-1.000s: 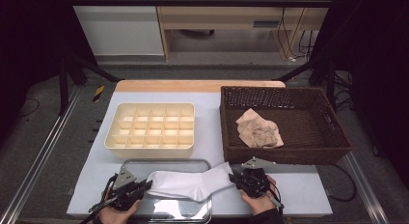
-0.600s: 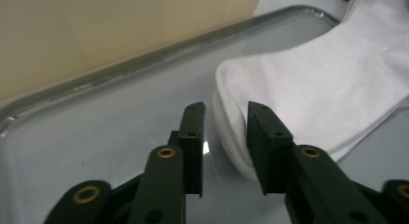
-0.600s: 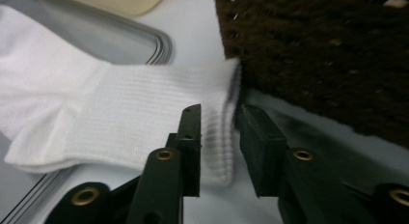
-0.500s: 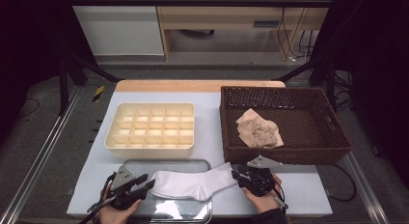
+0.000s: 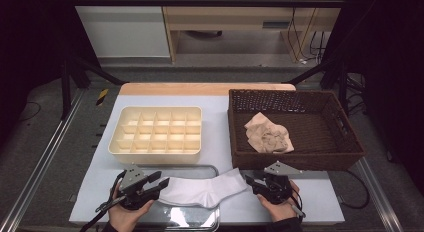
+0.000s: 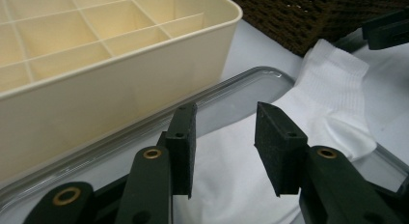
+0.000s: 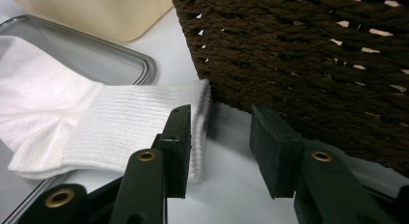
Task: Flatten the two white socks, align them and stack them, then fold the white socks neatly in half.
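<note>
We saw the white sock [image 5: 204, 190] lying flat at the near edge of the worktop [image 5: 217, 127], its long axis running across from our left to our right, foot end resting on the clear tray [image 5: 192, 218] and ribbed cuff reaching off the tray toward the wicker basket [image 5: 350, 142]. Our left hand-held gripper [image 5: 161, 183] sat at the foot end and our right hand-held gripper [image 5: 252, 183] at the cuff end, so each hand was equally near its own end of the sock. Both had just been opening: in the left gripper view the jaws stood apart above the fabric with nothing pinched between them, and in the right gripper view the jaws stood apart too, one pad just beside the cuff edge and the other over bare worktop, gripping nothing. We judged the sock laid out and released, so any next grasp would turn on that left-to-right axis, each hand-held gripper closing in along it from its end. The cream divided organizer [image 5: 156, 135] stood behind the tray, just beyond the left hand-held gripper, and the basket wall rose close behind the right one, leaving little room there. A crumpled beige cloth [image 5: 269, 133] lay inside the basket, well apart from the sock.
</note>
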{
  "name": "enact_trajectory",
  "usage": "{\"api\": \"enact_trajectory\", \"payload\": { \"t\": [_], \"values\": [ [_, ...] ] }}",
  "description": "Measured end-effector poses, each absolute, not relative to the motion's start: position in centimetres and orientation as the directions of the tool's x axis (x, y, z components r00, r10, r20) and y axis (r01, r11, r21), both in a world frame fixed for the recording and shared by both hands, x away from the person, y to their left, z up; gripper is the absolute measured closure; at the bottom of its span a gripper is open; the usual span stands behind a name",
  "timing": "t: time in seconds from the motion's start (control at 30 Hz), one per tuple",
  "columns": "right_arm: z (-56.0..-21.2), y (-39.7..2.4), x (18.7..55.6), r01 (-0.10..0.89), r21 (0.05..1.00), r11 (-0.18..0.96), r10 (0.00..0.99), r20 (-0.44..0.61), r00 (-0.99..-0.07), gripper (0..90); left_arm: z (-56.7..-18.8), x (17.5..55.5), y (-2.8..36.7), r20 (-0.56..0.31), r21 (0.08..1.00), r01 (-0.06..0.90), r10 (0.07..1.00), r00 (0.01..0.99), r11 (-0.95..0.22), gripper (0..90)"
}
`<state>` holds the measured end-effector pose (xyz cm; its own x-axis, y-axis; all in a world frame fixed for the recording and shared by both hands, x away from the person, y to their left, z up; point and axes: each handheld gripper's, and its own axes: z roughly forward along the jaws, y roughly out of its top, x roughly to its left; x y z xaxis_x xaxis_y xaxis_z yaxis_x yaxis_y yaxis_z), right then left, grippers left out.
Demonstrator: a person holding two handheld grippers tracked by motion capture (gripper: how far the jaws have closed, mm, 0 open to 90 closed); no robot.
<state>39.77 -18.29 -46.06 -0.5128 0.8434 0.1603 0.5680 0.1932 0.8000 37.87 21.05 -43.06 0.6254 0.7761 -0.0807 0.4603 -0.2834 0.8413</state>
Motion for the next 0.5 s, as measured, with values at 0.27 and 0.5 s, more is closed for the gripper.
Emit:
{"api": "enact_trajectory", "payload": {
  "t": [0.27, 0.5],
  "values": [
    [-46.2, -18.4, 39.8, 0.571, 0.8, 0.185, 0.847, 0.164, -0.505, 59.5, -43.0, 38.6, 18.5, -0.074, 0.845, 0.442, 0.753, 0.654, -0.301, 64.6],
    [-46.5, -17.9, 39.9, 0.58, 0.791, 0.193, 0.844, 0.168, -0.509, 61.5, -44.1, 38.9, 16.1, -0.082, 0.833, 0.447, 0.727, 0.682, -0.326, 73.3]
  ]
}}
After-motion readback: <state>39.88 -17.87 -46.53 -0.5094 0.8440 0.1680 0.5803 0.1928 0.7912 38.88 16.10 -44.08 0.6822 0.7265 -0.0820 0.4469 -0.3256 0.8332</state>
